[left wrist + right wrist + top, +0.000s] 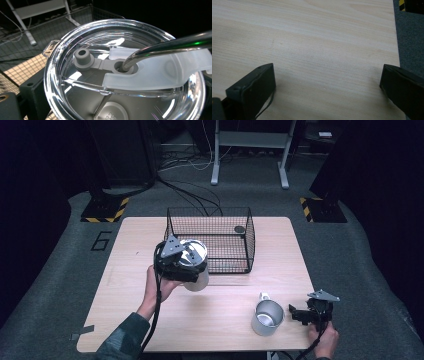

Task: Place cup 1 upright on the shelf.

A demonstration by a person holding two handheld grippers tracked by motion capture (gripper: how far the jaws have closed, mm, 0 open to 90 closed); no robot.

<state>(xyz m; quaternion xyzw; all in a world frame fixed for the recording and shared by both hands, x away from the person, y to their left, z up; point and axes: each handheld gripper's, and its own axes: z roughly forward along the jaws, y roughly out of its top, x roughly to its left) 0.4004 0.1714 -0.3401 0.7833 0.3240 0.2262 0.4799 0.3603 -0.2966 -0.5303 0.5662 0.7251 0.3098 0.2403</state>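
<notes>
Clear lid (75, 82) close up, grey stopper (83, 58) beside hole, metal straw (160, 46) entering hole.

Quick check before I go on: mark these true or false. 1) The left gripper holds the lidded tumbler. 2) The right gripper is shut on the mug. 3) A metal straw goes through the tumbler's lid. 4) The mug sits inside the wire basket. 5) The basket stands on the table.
1) True: the left gripper holds the tumbler beside the wire basket.
2) False: the right gripper is open over bare table, beside the mug.
3) True: the straw enters the lid through its hole.
4) False: the mug stands on the table, in front of the basket.
5) True.
</notes>
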